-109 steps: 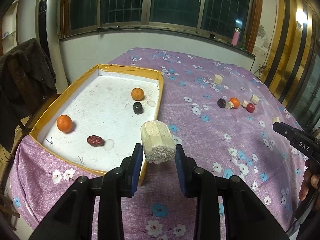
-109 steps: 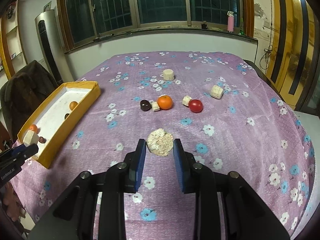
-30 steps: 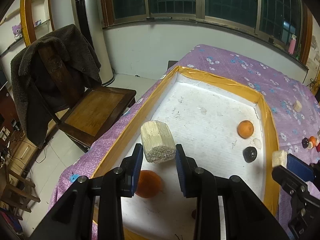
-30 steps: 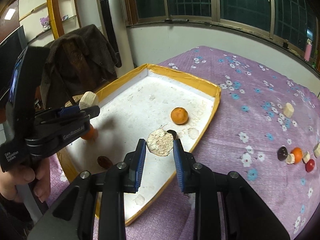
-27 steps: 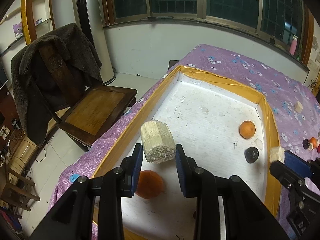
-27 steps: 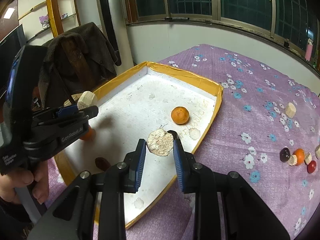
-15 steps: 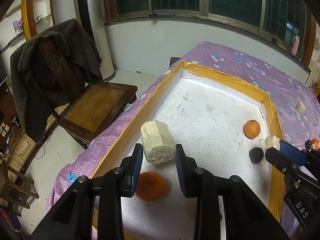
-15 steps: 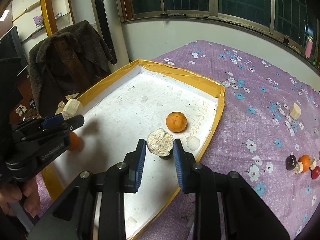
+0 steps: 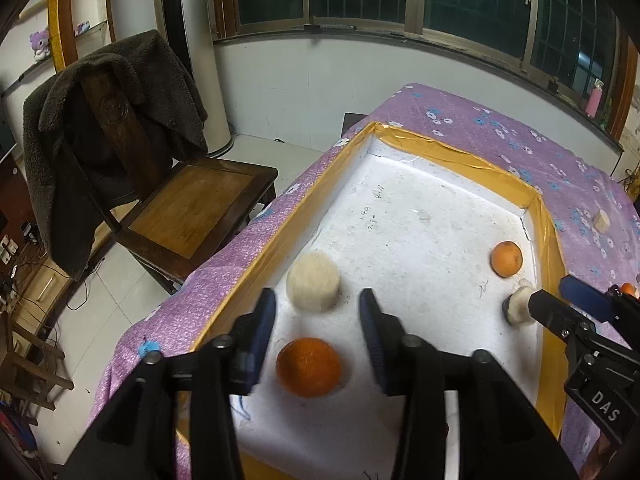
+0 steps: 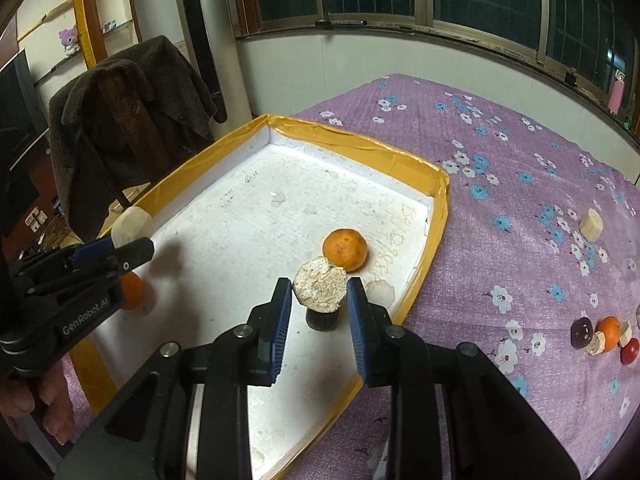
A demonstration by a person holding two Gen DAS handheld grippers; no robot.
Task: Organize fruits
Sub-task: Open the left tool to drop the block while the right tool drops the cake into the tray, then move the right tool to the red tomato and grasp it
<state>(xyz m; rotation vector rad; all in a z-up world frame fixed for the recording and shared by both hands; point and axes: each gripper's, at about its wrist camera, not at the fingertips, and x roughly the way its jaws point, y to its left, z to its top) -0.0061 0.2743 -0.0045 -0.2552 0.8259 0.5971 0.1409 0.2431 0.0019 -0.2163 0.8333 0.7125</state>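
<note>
A yellow-rimmed white tray [image 9: 472,162] [image 10: 360,140] lies on the purple flowered cloth. My left gripper [image 9: 318,326] is open over its near left corner. A pale banana chunk [image 9: 313,286] [image 10: 132,220] lies on the tray floor just ahead of the open jaws. A large orange [image 9: 308,366] [image 10: 132,290] lies below them. My right gripper [image 10: 319,308] [image 9: 532,308] is shut on another pale banana chunk [image 10: 320,284] [image 9: 520,300], above a dark fruit [image 10: 322,318] and beside a small orange [image 10: 345,249] [image 9: 507,258].
A wooden chair [image 9: 192,200] with a dark coat stands left of the table. On the cloth at right lie a pale chunk [image 10: 591,225], a dark fruit [image 10: 581,332], a small orange [image 10: 610,332] and a red fruit [image 10: 630,350].
My left gripper has opened and let go of its banana chunk, which now rests in the tray. My right gripper has moved further over the tray, still holding its chunk.
</note>
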